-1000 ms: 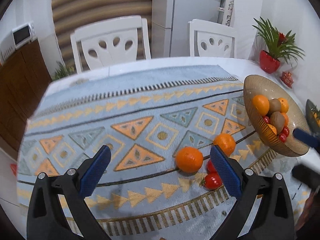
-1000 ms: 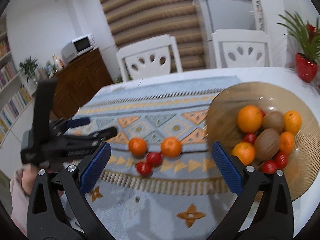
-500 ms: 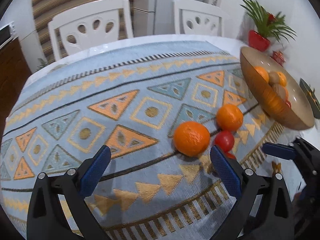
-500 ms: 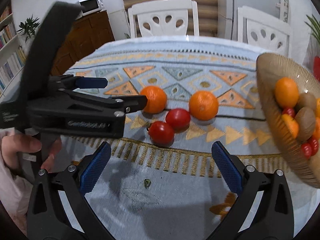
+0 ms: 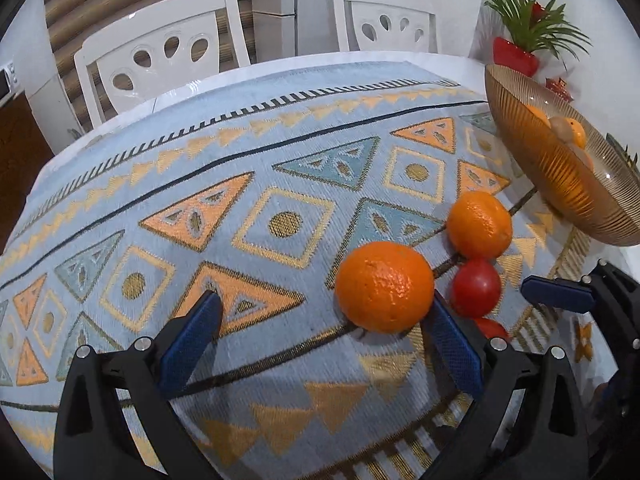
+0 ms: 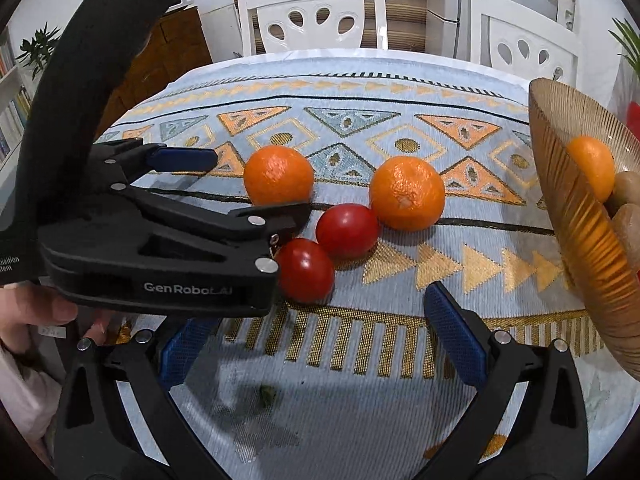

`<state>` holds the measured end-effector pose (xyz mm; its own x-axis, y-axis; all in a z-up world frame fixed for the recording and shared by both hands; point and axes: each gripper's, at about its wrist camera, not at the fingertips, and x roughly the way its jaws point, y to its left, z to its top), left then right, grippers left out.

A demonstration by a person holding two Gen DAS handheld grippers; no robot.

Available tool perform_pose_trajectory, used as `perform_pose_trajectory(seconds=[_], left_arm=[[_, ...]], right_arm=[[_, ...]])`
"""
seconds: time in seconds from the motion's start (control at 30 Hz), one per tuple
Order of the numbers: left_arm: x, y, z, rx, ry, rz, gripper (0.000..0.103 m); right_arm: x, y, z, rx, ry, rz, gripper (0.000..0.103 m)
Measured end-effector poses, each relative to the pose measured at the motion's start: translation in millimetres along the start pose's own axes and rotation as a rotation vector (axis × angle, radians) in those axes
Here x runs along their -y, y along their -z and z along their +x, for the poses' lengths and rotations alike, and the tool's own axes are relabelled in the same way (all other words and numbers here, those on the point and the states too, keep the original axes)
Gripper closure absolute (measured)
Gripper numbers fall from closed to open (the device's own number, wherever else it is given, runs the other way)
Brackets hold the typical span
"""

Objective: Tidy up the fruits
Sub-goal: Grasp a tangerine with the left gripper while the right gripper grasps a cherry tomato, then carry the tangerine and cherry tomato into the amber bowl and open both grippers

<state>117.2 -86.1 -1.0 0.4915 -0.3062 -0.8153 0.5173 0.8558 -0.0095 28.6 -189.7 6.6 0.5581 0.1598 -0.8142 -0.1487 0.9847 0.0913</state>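
Two oranges and two tomatoes lie in a cluster on the patterned cloth. The left orange (image 5: 384,286) (image 6: 278,174) touches or nearly touches the tip of my left gripper's right finger. My left gripper (image 5: 322,316) (image 6: 262,184) is open and holds nothing. The second orange (image 5: 479,224) (image 6: 407,193) lies nearer the amber glass bowl (image 5: 560,176) (image 6: 580,208), which holds more fruit. The tomatoes (image 6: 347,231) (image 6: 306,270) sit just ahead of my right gripper (image 6: 316,320), which is open and empty low over the cloth's fringe.
Two white chairs (image 5: 160,52) (image 5: 384,20) stand behind the table. A potted plant in a red pot (image 5: 516,54) is behind the bowl. A person's hand (image 6: 36,312) holds the left gripper. A small green scrap (image 6: 266,394) lies on the cloth.
Both grippers have come lower and closer to the fruit cluster. The left gripper has moved up to the left orange. Both stay open.
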Motion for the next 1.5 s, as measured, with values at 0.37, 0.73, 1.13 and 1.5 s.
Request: perform_pose_trajectory(seconds=[0.37, 0.73, 1.13, 1.5], left_arm=[[4, 1, 2, 0.004, -0.024, 0.005, 0.005], [3, 2, 1, 0.013, -0.028, 0.010, 0.005], [12, 5, -13, 0.086, 0.063, 0.062, 0.052], [12, 5, -19, 0.122, 0.081, 0.068, 0.061]], right_arm=[[-7, -6, 8, -0.010, 0.049, -0.036, 0.003], [-7, -6, 7, 0.005, 0.053, -0.025, 0.006], [-8, -2, -4, 0.056, 0.010, -0.028, 0.061], [7, 0, -8, 0.060, -0.090, 0.048, 0.073]])
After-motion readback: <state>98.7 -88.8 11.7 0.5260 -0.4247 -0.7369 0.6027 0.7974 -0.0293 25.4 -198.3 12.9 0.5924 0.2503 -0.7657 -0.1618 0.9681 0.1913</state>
